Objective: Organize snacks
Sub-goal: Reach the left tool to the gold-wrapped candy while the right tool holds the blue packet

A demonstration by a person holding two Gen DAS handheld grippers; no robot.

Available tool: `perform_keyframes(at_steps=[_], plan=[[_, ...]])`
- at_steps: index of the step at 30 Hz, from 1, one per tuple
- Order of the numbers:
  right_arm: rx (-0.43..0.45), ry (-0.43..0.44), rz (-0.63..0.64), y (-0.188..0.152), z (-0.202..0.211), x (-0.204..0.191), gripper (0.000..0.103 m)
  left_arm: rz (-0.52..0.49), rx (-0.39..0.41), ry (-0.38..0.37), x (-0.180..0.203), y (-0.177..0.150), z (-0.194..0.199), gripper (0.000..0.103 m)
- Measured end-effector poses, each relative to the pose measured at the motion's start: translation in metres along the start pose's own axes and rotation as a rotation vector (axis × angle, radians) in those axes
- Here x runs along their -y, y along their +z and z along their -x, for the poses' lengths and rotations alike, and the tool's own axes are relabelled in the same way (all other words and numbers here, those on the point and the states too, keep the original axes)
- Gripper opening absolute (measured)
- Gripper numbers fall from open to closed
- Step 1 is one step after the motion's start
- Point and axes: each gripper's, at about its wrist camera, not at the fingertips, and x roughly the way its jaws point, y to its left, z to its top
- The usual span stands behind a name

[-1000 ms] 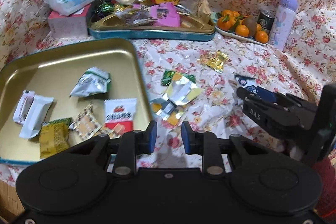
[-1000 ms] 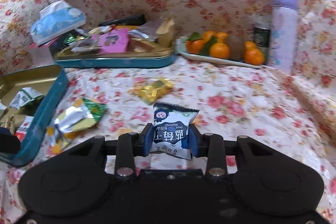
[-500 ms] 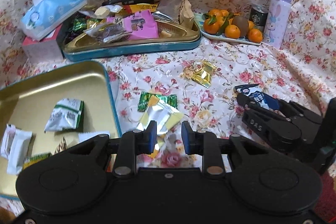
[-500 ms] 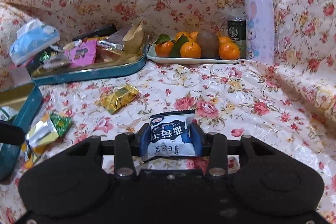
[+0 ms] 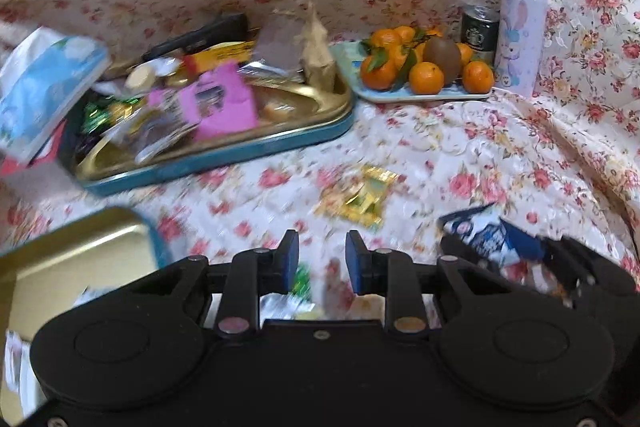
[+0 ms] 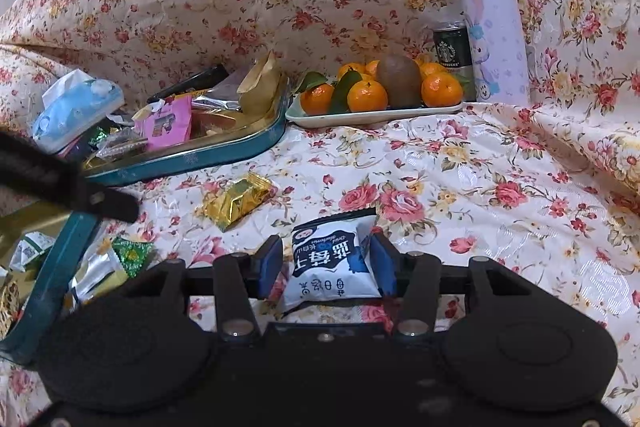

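1. Letting go of the blue-and-white snack packet (image 6: 334, 263) is the step I'm on, I'd say. It lies flat on the floral cover (image 6: 500, 163) between the jaws of my right gripper (image 6: 327, 267). Those jaws are opening; the left pad shows a sliver of gap, the right one sits just at the wrapper's edge, so nothing is really pinching it.
2. Just beyond it lies a gold foil packet (image 6: 236, 201), and off to the left a green-and-silver wrapper pile (image 6: 116, 267) right beside the near tin's teal wall.
3. My left gripper (image 5: 322, 263) hangs over the cover, jaws narrow but parted, with nothing in them. That view is smeared, so I can't say exactly what sits under it.
4. Near tin (image 5: 80, 247) at the left has a few packets in it; the far tin (image 5: 224, 163) is heaped with mixed snacks. Behind: the fruit tray (image 6: 372, 115), a can (image 6: 452, 55), a lilac bottle (image 6: 494, 27), a tissue pack (image 6: 76, 111).
5. Next move, my guess: back the right jaws clear of the packet, then go for the loose ones. The gold packet looks like the easiest pick. Foil is slippery and flat, so it needs a low, square approach.
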Motion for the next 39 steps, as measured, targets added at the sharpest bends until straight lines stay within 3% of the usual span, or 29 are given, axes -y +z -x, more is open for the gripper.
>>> perform_keyframes(at_steps=[12,29,39], plan=[[0.000,0.013,-0.009,0.000,0.000,0.001,0.054,-0.057,-0.048,-0.016,0.028,0.031,-0.035,0.035],[-0.001,0.017,-0.009,0.000,0.000,0.002,0.055,-0.045,-0.146,-0.017,0.028,0.035,-0.070,0.036],[-0.001,0.019,-0.011,0.000,0.000,0.002,0.056,-0.036,-0.156,-0.020,0.031,0.041,-0.077,0.036]])
